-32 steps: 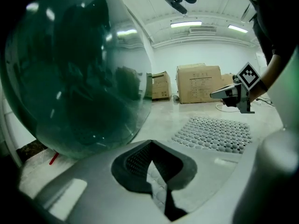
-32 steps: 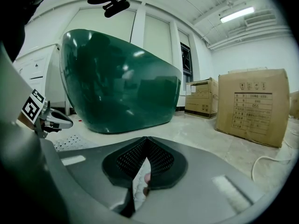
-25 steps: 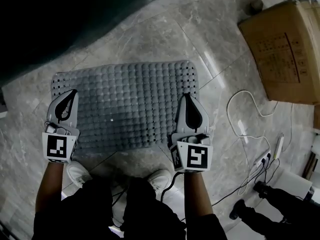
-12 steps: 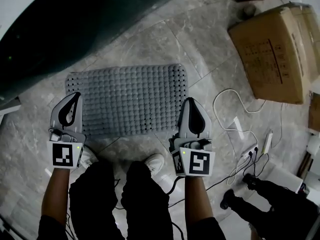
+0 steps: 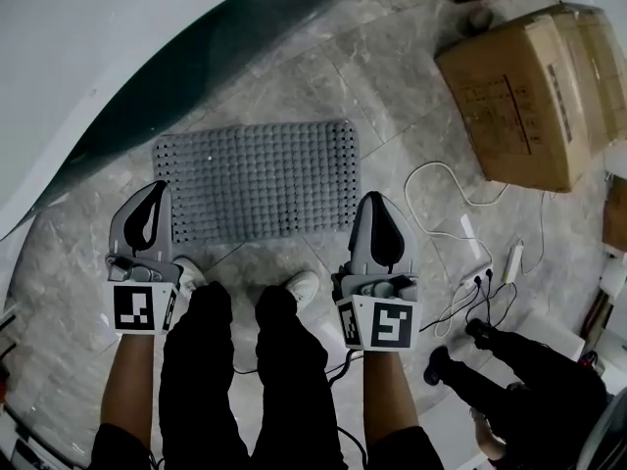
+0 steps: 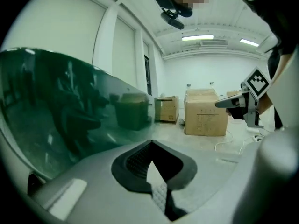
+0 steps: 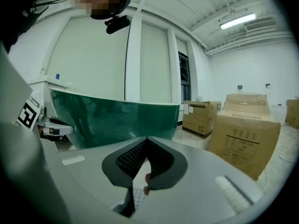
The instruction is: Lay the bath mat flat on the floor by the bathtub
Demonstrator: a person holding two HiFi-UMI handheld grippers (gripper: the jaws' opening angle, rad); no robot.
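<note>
The grey studded bath mat (image 5: 257,179) lies flat on the marble floor beside the dark green bathtub (image 5: 186,86), its long side along the tub wall. My left gripper (image 5: 157,189) hangs above the floor at the mat's near left corner, shut on nothing. My right gripper (image 5: 377,202) hovers just off the near right corner, also shut and empty. In the left gripper view the jaws (image 6: 152,146) meet at the tip, with the tub (image 6: 70,111) to the left. The right gripper (image 7: 147,140) is likewise closed, facing the tub (image 7: 112,118).
Cardboard boxes (image 5: 514,86) stand at the right. A white cable (image 5: 441,189) and a power strip (image 5: 511,259) lie on the floor right of the mat. My shoes (image 5: 299,287) are just before the mat. Another person's feet (image 5: 451,365) show at lower right.
Both grippers have drawn back from over the mat's near corners toward my body. The view has risen and the tub's rim has come into sight. The mat stays flat.
</note>
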